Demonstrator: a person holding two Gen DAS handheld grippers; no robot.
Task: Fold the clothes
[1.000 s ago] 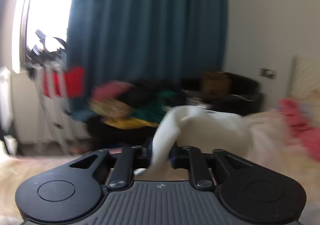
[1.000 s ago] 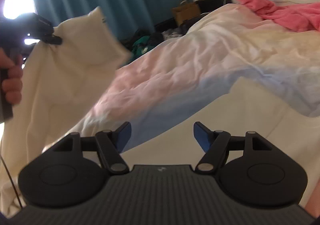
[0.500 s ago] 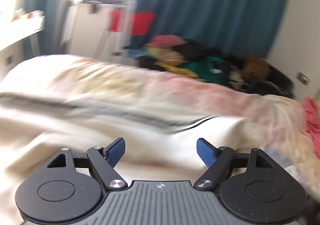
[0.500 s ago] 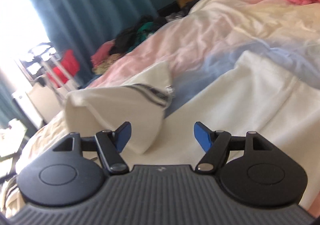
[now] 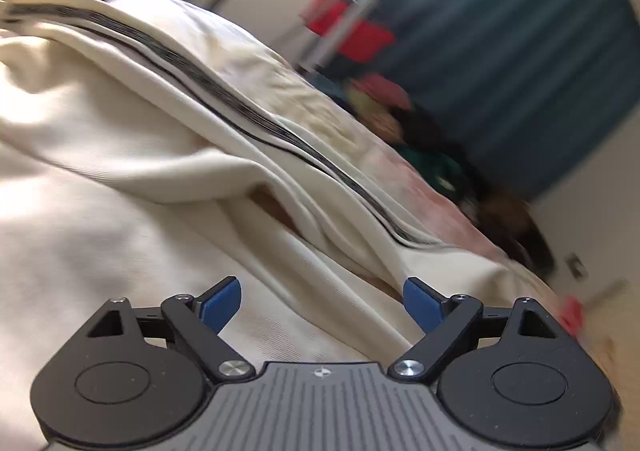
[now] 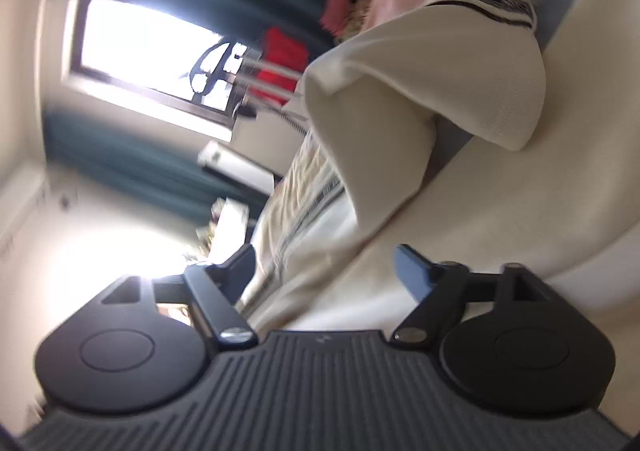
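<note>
The cream garment [image 5: 120,187] lies rumpled on the bed [image 5: 320,119], filling the left and centre of the left view, its dark-striped edge [image 5: 224,91] running toward lower right. The left tool [image 5: 322,301] is released, jaws opening above the cloth with nothing pinched. The right tool [image 6: 326,271] is likewise opening and empty — a loose fold [image 6: 432,91] hangs at upper right. A grab now could catch two layers at once, since the folds overlap — skewing the next crease.

Cream garment [image 5: 120,179] sprawls rumpled across the bed, thick folds running diagonally. A dark striped band [image 5: 224,99] edges its far side. One sleeve [image 6: 432,91] lies doubled over, its cuff striped.
</note>
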